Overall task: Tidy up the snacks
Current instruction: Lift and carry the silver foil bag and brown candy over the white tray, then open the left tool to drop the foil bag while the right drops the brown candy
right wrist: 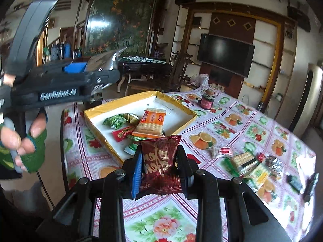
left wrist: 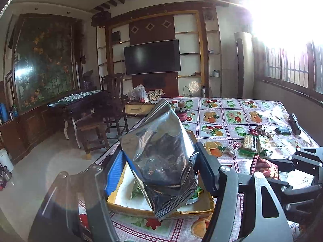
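My left gripper (left wrist: 161,171) is shut on a crumpled silver foil bag (left wrist: 161,151), held upright over a shallow yellow-rimmed box (left wrist: 141,211) on the fruit-patterned tablecloth. The right wrist view shows that gripper (right wrist: 101,70) and the bag (right wrist: 105,59) at the upper left, held by a hand in a green fingerless glove. My right gripper (right wrist: 160,153) is shut on a dark red snack packet (right wrist: 161,161), lifted just in front of the box (right wrist: 90,119). An orange cracker packet (right wrist: 150,123), green candies (right wrist: 115,121) and a small red packet (right wrist: 121,134) lie in the box.
Several loose snack packets (right wrist: 248,163) lie on the table to the right, with a black flashlight (right wrist: 310,183) beyond them. A small dark red jar (right wrist: 207,101) stands behind the box. The table's left edge runs close beside the box; chairs and a dark side table stand past it.
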The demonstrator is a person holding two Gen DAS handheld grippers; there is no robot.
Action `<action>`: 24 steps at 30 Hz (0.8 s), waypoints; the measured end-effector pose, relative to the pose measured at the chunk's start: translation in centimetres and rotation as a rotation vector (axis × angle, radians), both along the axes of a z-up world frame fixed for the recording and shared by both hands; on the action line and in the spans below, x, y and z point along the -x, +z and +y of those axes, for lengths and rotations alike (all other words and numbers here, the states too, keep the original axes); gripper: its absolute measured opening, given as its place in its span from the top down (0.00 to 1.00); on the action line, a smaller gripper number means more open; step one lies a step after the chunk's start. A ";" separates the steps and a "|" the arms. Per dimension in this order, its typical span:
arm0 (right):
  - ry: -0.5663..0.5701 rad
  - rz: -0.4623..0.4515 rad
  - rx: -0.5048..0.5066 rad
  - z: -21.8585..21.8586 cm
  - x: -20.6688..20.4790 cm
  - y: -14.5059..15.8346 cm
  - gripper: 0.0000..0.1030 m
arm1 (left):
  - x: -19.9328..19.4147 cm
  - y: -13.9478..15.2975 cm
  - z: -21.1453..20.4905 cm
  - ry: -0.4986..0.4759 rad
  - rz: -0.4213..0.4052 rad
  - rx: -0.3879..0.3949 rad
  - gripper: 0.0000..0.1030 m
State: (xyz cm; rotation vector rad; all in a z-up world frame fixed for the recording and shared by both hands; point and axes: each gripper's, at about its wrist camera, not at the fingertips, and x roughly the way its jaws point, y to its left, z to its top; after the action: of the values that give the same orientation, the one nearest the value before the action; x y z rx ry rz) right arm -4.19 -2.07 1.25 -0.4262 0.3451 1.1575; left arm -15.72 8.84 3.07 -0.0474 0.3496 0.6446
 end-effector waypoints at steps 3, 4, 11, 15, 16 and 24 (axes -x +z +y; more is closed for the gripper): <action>0.017 0.075 -0.038 0.9 -1.1 0.6 0.70 | 0.2 -0.3 0.1 0.004 0.002 -0.001 0.35; 0.022 0.088 -0.049 1.4 -1.4 0.8 0.70 | 0.2 -0.3 0.2 0.006 0.002 -0.002 0.35; 0.050 0.137 -0.086 3.8 -2.3 1.4 0.70 | 0.3 -0.6 1.0 0.020 0.003 -0.003 0.35; 0.058 0.185 -0.097 5.2 -3.5 1.7 0.70 | 0.1 -1.0 1.4 0.024 0.013 0.005 0.35; 0.057 0.198 -0.101 5.5 -3.8 1.7 0.70 | -0.1 -1.1 1.4 0.024 0.015 0.008 0.35; 0.064 0.298 -0.144 8.1 -6.8 2.2 0.70 | -0.8 -1.4 2.1 0.020 0.033 0.014 0.35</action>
State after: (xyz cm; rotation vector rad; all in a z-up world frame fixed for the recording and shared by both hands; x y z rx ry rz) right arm 2.61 6.03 3.41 -0.1383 0.5053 1.3019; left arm -14.91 10.97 1.68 -0.0540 0.3855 0.6635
